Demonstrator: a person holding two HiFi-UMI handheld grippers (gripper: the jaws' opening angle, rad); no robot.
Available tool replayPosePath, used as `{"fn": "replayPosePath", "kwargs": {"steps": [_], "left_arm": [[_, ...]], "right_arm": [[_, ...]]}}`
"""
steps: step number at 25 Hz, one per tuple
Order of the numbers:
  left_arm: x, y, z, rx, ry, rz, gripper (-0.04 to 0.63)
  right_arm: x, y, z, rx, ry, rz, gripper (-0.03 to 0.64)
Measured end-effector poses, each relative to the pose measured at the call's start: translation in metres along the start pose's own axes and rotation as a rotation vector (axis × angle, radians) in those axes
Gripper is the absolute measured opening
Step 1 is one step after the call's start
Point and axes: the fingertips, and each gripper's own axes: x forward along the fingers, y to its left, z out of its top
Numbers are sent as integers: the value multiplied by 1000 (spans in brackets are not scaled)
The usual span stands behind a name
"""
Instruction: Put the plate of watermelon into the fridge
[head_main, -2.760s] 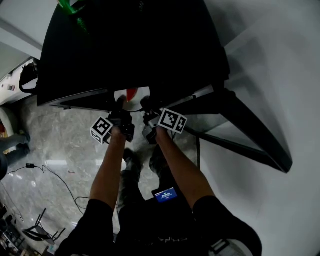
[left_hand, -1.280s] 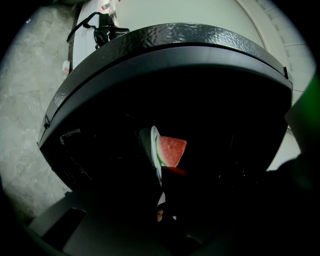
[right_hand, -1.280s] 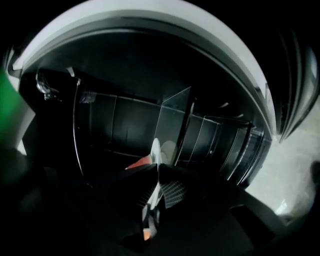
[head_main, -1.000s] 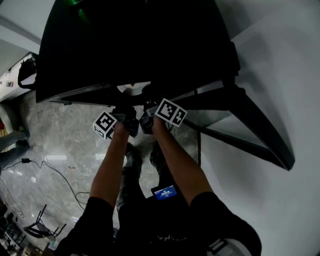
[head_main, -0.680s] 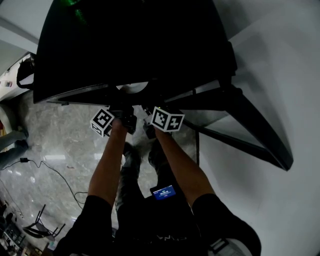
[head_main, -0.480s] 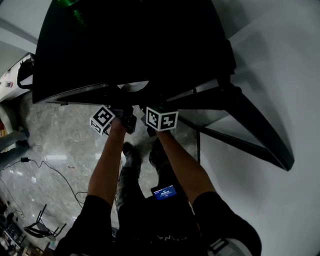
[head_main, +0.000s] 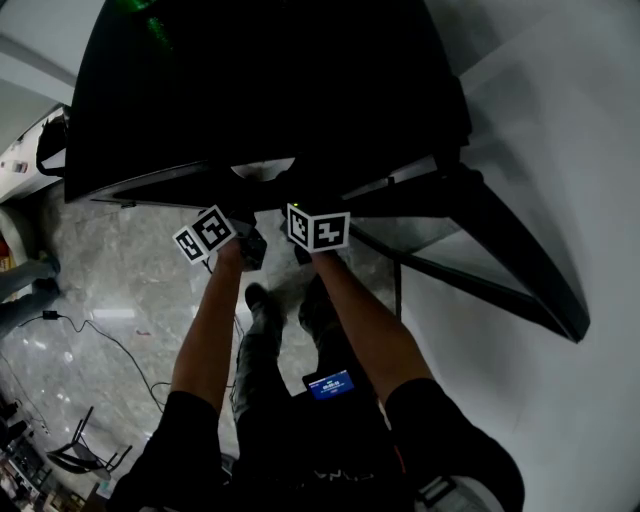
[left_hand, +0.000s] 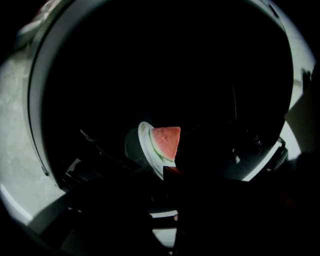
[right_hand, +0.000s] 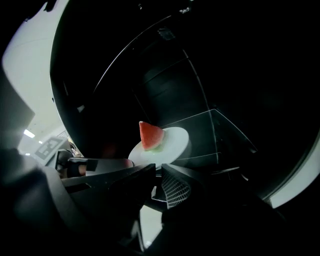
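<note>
Where fridge (head_main: 260, 90) is dark, left gripper (head_main: 242, 215) jaws indistinct; plate (left_hand: 146, 143) lit.

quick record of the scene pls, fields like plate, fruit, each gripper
plate: white, resting on a glass shelf inside the fridge
watermelon: one wedge, upright on the plate
right gripper: jaws slightly apart, nothing between, just short of the plate rim
left gripper: facing the plate, jaws too dark to read
task: plate looks placed
</note>
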Motion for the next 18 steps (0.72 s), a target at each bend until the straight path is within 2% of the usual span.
{"fn": "replayPosePath", "kwargs": {"steps": [3,8,12,13,18], "left_arm": [[-1,0,-6,166,62,65,68],[0,3,-16,495,151,188,87],[-1,11,-18,770,220,334,84],[0,11,-18,800,223,348,84],[-5,7,-3,797,174,384,84]], "right_arm": [[2,-1,2,-7,0,-2,44],[2,-3,3,-2,1,-10,44],[3,-6,9,-9,-6,-12,44],[4,-6,10,-11,-5,-11,44],[6,-8,11,-19,-3,-5,44]]}}
